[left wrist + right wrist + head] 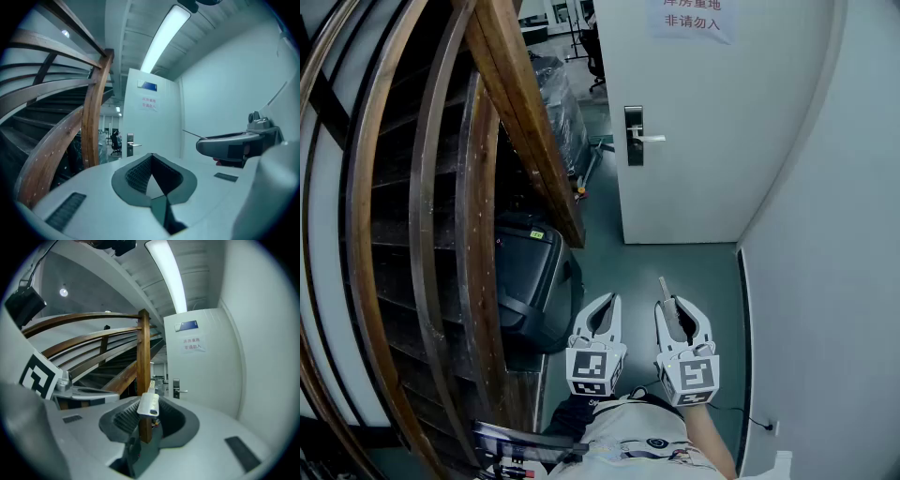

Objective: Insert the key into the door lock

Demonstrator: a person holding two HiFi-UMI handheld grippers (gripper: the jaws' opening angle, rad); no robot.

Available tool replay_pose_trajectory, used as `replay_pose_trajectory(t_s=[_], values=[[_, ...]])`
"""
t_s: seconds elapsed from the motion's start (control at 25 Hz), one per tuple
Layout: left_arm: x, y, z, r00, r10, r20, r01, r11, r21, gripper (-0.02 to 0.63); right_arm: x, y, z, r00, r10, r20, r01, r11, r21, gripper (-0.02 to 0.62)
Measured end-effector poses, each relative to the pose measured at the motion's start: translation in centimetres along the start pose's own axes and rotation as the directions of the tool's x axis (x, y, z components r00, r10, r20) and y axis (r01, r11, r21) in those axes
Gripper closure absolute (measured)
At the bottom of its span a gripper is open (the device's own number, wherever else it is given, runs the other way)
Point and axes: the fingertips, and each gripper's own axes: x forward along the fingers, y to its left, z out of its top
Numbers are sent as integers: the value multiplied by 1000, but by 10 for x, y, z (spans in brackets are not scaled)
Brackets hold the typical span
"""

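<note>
Jaws on my right gripper [672, 307] are clamped on the small key with a pale head and a thin metal blade [149, 405]. The blade sticks out past the fingertips and points toward the door. My left gripper [609, 302] sits just beside it, pinched together with nothing between its pads, so it is spare for now. Both hang low in front of the person's body, over the grey-green floor [675, 262].

Ahead, well apart from the key tip, stands the white door [712, 141]. An upright silver lock plate with a lever handle [635, 136] sits at its left edge as I see it. To the left runs a curved brown wooden stair rail [525, 122] with a black hard case [530, 272] beneath it. A plain white wall [834, 281] closes off the right.

I judge this to be the carry-in stage: the key is secured and insertion has not begun. Next I need to bring the rig up to the door, raise the right gripper to the plate and find the keyhole, which is too small to make out from here. Then the blade must line up square with it before I push in. The hold looks slight, so I would watch for the key twisting on contact.
</note>
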Motion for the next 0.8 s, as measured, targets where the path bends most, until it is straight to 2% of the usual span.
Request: replay_pose_trajectory(t_s=[0.48,0.8], values=[[0,-10,-9,1000,26,-9,-26,1000,-11,601,-3,-3,-6,999,48,5,-48,999,17,476],[5,-15,-29,998,52,-38,-54,998,-33,601,-2,-14,-22,998,58,-10,-58,998,38,476]])
